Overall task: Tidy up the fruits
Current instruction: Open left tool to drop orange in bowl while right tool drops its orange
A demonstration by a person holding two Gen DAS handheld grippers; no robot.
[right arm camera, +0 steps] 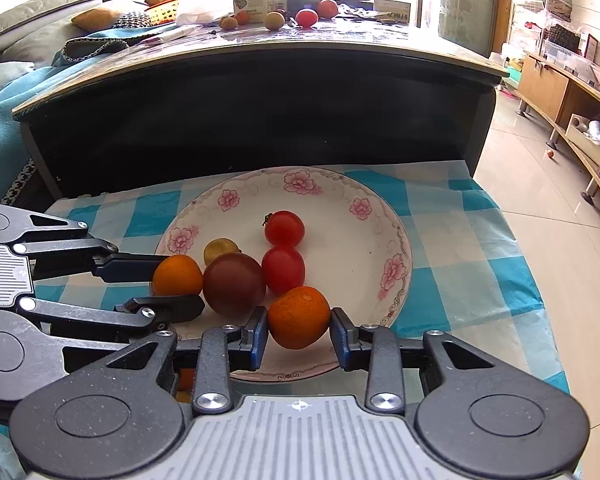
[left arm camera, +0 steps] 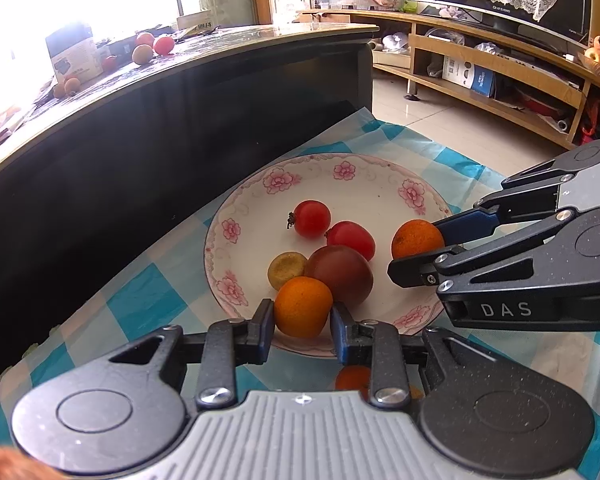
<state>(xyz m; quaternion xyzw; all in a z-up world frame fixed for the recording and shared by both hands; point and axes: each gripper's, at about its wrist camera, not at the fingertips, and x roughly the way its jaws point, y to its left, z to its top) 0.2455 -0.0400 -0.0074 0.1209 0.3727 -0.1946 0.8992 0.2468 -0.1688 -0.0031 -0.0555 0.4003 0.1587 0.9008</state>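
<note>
A white plate with pink flowers [left arm camera: 256, 196] [right arm camera: 364, 216] lies on the blue-checked cloth. It holds two red tomatoes [left arm camera: 311, 218] [right arm camera: 284, 228], a dark plum [left arm camera: 340, 274] [right arm camera: 234, 284] and a small yellow fruit [left arm camera: 286, 270] [right arm camera: 220, 249]. My left gripper [left arm camera: 302, 322] [right arm camera: 172, 282] is shut on an orange [left arm camera: 303, 306] [right arm camera: 177, 275] over the plate's near rim. My right gripper [right arm camera: 299, 330] [left arm camera: 414, 250] is shut on another orange [right arm camera: 299, 317] [left arm camera: 417, 239] over the plate's right side.
Another orange fruit [left arm camera: 352, 380] lies on the cloth under my left gripper. A dark coffee table [left arm camera: 172, 120] [right arm camera: 260, 92] stands right behind the plate, with more fruit [left arm camera: 152, 46] [right arm camera: 306, 16] and a box [left arm camera: 74, 56] on top. Tiled floor [right arm camera: 540, 184] lies to the right.
</note>
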